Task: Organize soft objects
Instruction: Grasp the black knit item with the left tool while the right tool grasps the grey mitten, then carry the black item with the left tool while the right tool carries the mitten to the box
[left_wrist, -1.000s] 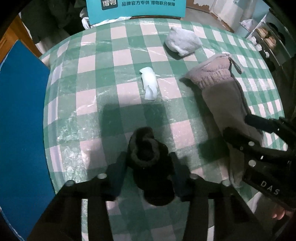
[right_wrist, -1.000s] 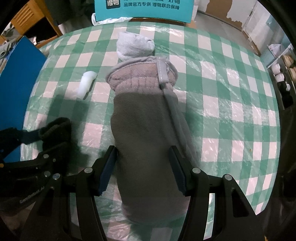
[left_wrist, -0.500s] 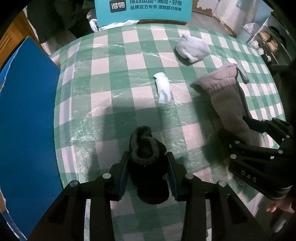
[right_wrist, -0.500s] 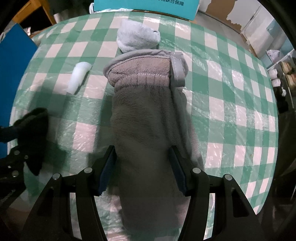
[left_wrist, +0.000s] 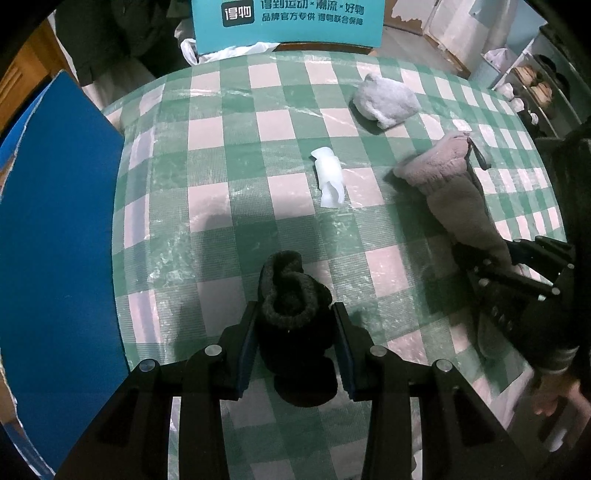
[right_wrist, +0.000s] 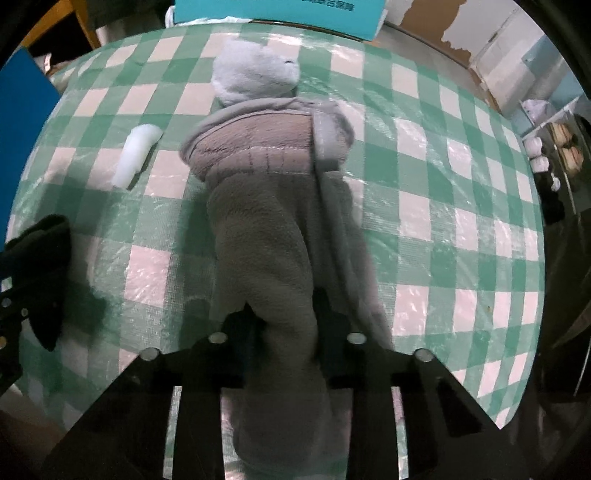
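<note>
Black fuzzy sock (left_wrist: 293, 325) sits clamped between the fingers of the left gripper (left_wrist: 295, 332), at the near edge of the checked tablecloth (left_wrist: 229, 162). Grey fleece sock (right_wrist: 269, 236) is pinched narrow in the right gripper (right_wrist: 284, 325), its ribbed cuff pointing away across the cloth. Between the two held socks, farther out, lies a small white sock (left_wrist: 329, 178). Beyond the grey cuff rests a pale fluffy bundle (right_wrist: 255, 72), just touching it

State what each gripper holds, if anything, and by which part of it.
The left gripper clamps the black sock just below its cuff. The right gripper pinches the long grey sock low on its length, far from the ribbed cuff.
</note>
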